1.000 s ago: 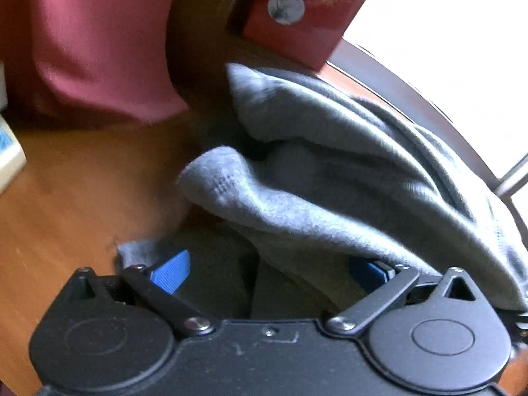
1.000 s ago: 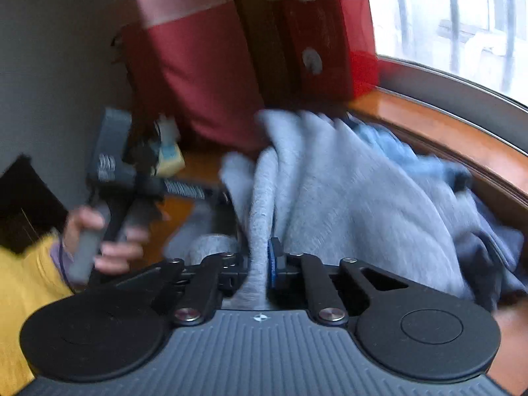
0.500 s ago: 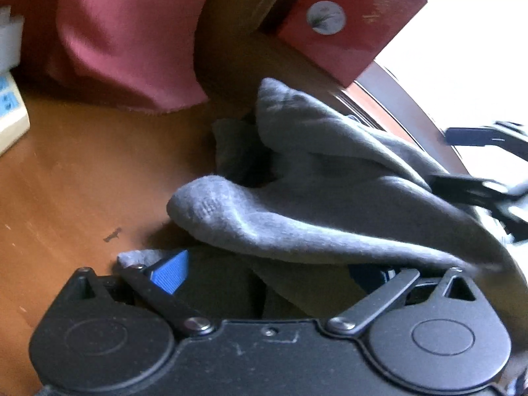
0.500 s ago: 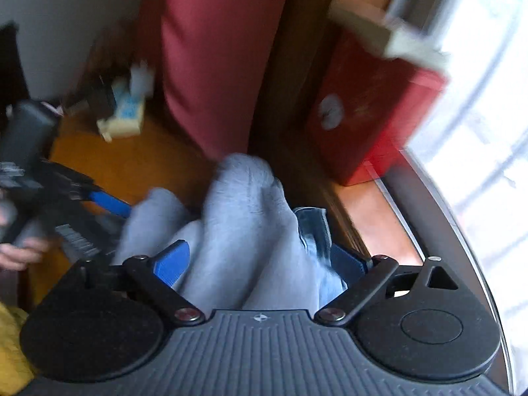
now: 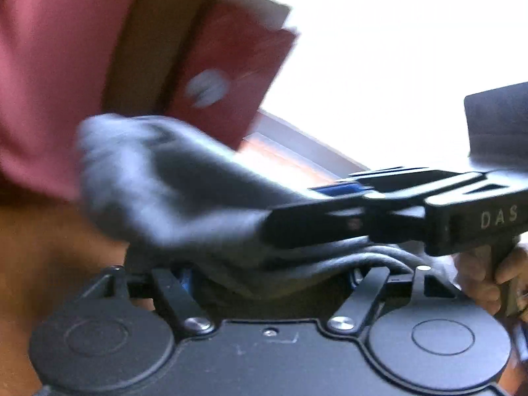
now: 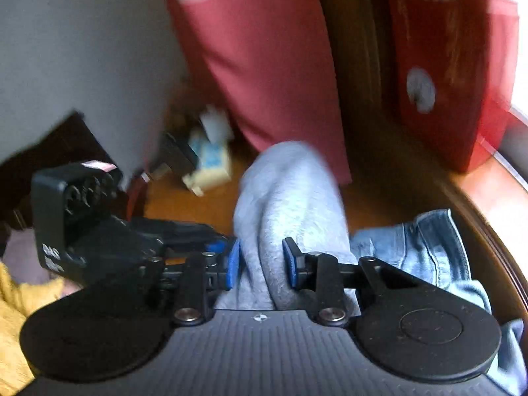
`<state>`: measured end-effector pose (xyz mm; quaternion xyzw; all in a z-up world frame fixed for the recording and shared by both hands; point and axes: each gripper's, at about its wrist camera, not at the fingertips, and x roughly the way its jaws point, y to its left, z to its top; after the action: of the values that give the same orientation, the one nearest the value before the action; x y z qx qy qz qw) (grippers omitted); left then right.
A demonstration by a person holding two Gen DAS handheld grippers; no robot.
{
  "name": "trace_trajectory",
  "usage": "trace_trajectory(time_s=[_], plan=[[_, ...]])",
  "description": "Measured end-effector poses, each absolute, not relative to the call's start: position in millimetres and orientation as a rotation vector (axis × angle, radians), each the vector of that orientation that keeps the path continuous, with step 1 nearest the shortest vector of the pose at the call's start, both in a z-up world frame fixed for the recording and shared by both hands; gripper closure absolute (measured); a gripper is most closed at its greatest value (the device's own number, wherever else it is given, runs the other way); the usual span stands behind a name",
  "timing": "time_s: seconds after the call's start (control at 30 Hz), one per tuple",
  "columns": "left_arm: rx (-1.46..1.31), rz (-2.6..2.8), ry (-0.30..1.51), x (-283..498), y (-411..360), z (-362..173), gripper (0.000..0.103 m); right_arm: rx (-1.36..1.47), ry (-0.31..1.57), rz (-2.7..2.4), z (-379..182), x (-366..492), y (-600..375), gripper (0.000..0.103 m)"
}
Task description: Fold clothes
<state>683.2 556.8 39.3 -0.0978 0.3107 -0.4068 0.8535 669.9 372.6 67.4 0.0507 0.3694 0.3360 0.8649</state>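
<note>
The right gripper [image 6: 260, 265] has its blue pads part-way apart, pressing on cloth between them. The left gripper [image 5: 269, 275] is spread wide. A hand [image 5: 491, 277] grips the right handle.

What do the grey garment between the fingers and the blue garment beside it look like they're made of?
The soft grey garment looks like fleecy sweatshirt knit: matte, fuzzy surface, rounded folds. The pale blue garment looks like washed denim: faded colour, stitched seam lines along a stiffer edge. Blur leaves both uncertain.

1. Ahead of my right gripper [image 6: 260, 265]: grey garment [image 6: 290, 204] fills the gap.
2. Left: my other tool, touching close.
3. Right: denim [image 6: 425, 247] blocks.
4. Beyond-left, bare wooden surface [image 6: 175, 203] passable up to a small box [image 6: 208, 165].
</note>
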Motion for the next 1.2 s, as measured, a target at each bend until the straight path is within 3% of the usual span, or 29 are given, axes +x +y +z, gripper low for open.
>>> trace_trajectory(time_s=[0.2, 0.33, 0.37, 0.5, 0.53, 0.73, 0.87, 1.2], plan=[[0.018, -1.044, 0.409, 598.4, 505.5, 113.7, 0.031, 0.176, 0.467, 0.629, 128.6, 549.1, 326.8, 0.068], [0.214, -1.202, 0.298, 527.5, 441.4, 131.4, 0.031, 0.23, 0.332, 0.467, 151.7, 446.3, 269.0, 0.064], [0.262, -1.221, 0.318, 511.3, 423.1, 124.0, 0.029, 0.25, 0.302, 0.41, 152.7, 416.1, 253.9, 0.058], [0.454, -1.294, 0.397, 446.7, 350.1, 94.7, 0.016, 0.301, 0.244, 0.09, 127.7, 303.6, 194.8, 0.012], [0.503, -1.312, 0.416, 430.6, 331.9, 87.4, 0.016, 0.316, 0.277, -0.017, 114.2, 283.0, 182.3, 0.011], [0.667, -1.306, 0.53, 368.5, 284.6, 45.3, 0.007, 0.436, 0.542, -0.531, 28.1, 182.1, 127.9, 0.011], [0.636, -1.247, 0.644, 353.7, 302.1, 34.7, 0.005, 0.496, 0.555, -0.592, -5.0, 133.4, 130.0, 0.011], [0.612, -1.024, 0.769, 364.6, 317.4, 23.7, 0.004, 0.553, 0.558, -0.451, -23.7, 182.4, 118.4, 0.011]])
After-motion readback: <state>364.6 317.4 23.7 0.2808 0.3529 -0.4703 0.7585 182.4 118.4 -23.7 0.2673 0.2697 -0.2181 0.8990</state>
